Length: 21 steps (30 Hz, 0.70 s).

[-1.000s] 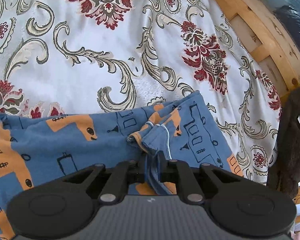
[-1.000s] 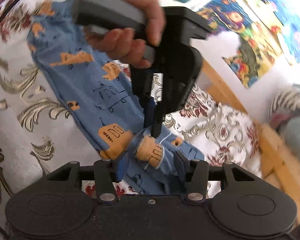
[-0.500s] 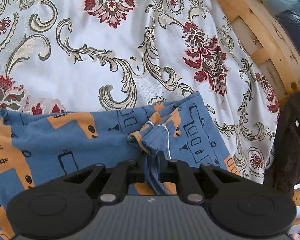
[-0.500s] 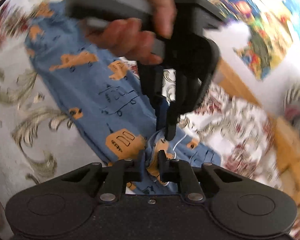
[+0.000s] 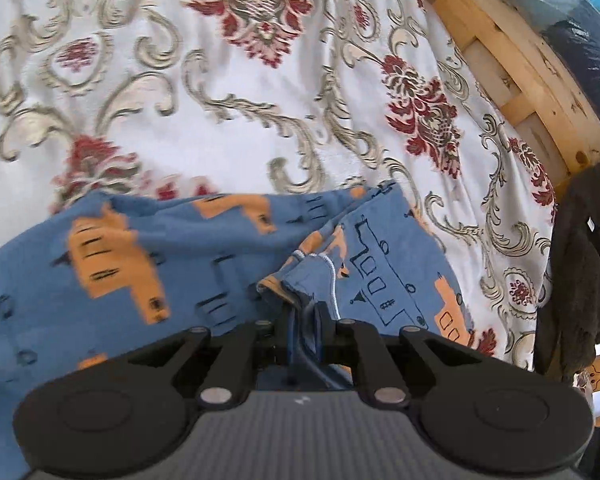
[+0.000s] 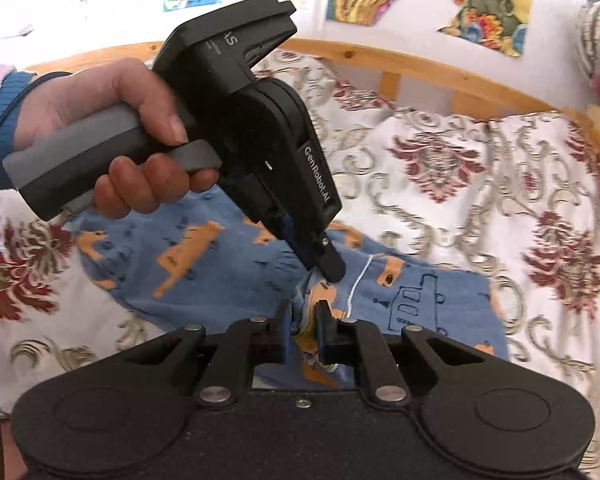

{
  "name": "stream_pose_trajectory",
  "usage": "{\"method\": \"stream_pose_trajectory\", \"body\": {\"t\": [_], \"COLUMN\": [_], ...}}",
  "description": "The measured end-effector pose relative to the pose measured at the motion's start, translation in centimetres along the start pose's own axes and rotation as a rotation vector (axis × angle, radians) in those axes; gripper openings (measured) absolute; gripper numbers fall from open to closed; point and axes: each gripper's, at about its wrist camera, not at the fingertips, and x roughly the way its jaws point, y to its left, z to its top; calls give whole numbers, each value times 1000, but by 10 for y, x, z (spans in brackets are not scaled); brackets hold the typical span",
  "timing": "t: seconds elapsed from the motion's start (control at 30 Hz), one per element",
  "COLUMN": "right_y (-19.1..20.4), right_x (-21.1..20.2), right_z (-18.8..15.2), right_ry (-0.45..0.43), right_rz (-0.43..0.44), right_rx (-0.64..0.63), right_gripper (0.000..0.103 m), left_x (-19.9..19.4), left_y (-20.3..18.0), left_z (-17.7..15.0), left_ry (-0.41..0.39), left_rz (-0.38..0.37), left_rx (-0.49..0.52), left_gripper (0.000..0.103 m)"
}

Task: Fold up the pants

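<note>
Since the earlier frame, my right hand-held gripper [image 6: 303, 322] has clenched the pants [image 6: 204, 264] on the bed [image 6: 440, 184] beside the clamped left hand-held gripper [image 5: 304, 316]; uneven pulling risks slippage.

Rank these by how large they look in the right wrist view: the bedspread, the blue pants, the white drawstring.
1. bedspread, the widest area.
2. blue pants, partly hidden by both grippers.
3. white drawstring, a thin cord.
</note>
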Motion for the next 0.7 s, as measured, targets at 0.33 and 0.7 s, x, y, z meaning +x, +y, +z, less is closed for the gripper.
{"method": "stream_pose_trajectory", "body": {"t": [0.33, 0.7], "right_y": [29, 55], "right_x": [14, 35], "right_z": [12, 12], "right_ry": [16, 61], "right_rz": [105, 155], "right_rx": [-22, -52], "right_gripper": [12, 12], "left_x": [-27, -31], "left_y": [23, 50], "left_z": [-22, -42], "left_ry": [-44, -61], "left_rz": [30, 67], "left_rx": [12, -18], "left_gripper": [11, 11]}}
